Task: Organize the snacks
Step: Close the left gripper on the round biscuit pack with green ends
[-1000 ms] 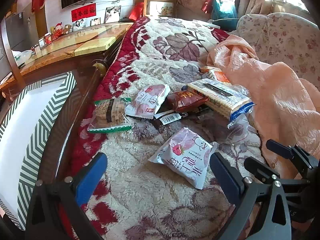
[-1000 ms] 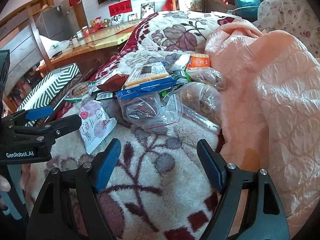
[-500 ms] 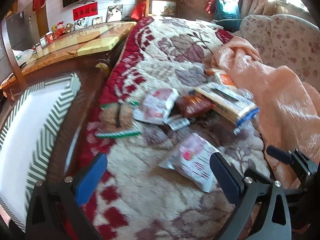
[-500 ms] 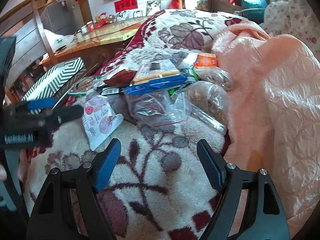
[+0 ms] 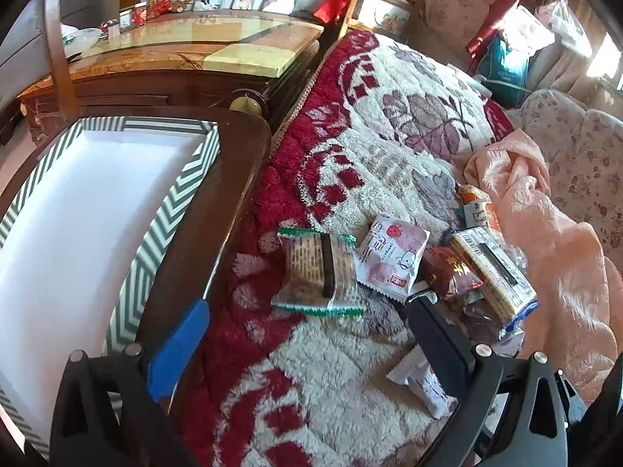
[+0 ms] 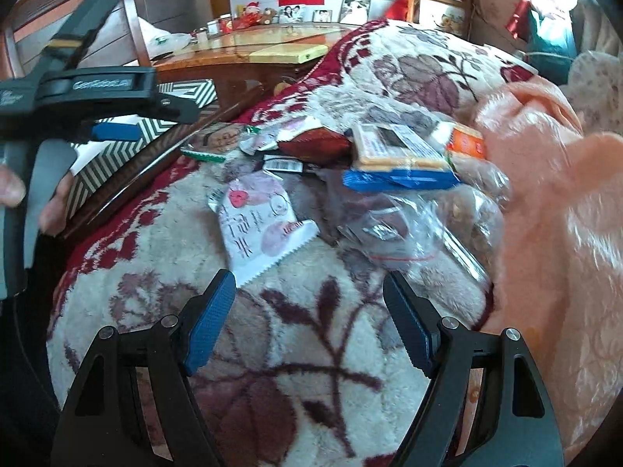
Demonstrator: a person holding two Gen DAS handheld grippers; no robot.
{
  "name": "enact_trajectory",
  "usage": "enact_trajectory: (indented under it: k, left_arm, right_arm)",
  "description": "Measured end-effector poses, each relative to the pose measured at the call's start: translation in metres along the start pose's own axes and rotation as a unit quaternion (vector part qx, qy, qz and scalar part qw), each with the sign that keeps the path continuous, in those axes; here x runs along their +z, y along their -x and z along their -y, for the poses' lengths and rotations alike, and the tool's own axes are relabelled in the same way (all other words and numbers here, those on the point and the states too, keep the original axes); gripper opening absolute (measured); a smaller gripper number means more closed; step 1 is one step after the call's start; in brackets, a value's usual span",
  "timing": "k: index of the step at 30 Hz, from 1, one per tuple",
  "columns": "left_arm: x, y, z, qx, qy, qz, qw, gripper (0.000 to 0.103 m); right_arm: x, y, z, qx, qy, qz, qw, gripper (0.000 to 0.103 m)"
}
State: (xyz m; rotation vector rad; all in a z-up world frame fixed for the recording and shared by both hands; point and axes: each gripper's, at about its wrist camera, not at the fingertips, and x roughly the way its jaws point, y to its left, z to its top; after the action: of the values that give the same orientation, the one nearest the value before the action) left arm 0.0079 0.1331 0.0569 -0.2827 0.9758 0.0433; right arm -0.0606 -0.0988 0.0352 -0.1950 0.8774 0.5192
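Snack packets lie in a heap on a fluffy red and cream blanket (image 5: pixel 350 369). In the left wrist view I see a brown packet with green edges (image 5: pixel 319 272), a white and pink packet (image 5: pixel 389 257), a dark red packet (image 5: pixel 451 272) and a long cracker pack (image 5: pixel 490 272). My left gripper (image 5: pixel 307 346) is open and holds nothing, hanging over the blanket's edge beside a striped box (image 5: pixel 179 210). In the right wrist view my right gripper (image 6: pixel 309 323) is open just short of a second white and pink packet (image 6: pixel 257 225). My left gripper (image 6: pixel 155 120) shows at upper left.
The striped box with a white inside sits on a dark wooden frame (image 5: pixel 233 210) left of the blanket. Clear plastic bags (image 6: pixel 389 229) and an orange packet (image 6: pixel 465 144) lie by a peach quilt (image 6: pixel 545 194). A person's hand (image 6: pixel 11 190) holds the left gripper. A glass-topped cabinet (image 5: pixel 194 50) stands behind.
My left gripper has swung left and forward, so the striped box now fills its left side and the near white packet sits under its right finger. The right gripper edged towards that packet.
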Motion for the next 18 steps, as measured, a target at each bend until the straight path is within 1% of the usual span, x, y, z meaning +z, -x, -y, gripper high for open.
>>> enact_trajectory:
  k: [5,9,12,15,18]
  left_arm:
    - [0.008,-0.02,0.009,0.011,-0.023,-0.023,0.9994,0.103]
    - [0.016,-0.035,0.014,0.021,-0.028,-0.042,0.9985,0.103]
    - [0.017,-0.044,0.018,0.027,-0.04,-0.056,0.9973,0.103]
    - [0.019,-0.051,0.02,0.037,-0.055,-0.068,0.9955,0.103]
    - [0.021,-0.058,0.019,0.04,-0.058,-0.079,0.9944,0.103]
  right_arm:
    - [0.008,-0.002,-0.001,0.014,-0.009,-0.007,1.0,0.079]
    - [0.016,-0.009,-0.002,0.024,-0.011,-0.016,1.0,0.079]
    - [0.023,-0.019,-0.006,0.031,0.005,-0.033,0.999,0.079]
    - [0.03,-0.025,-0.012,0.037,0.024,-0.037,0.998,0.079]
    - [0.036,-0.032,-0.019,0.033,0.052,-0.044,0.997,0.079]
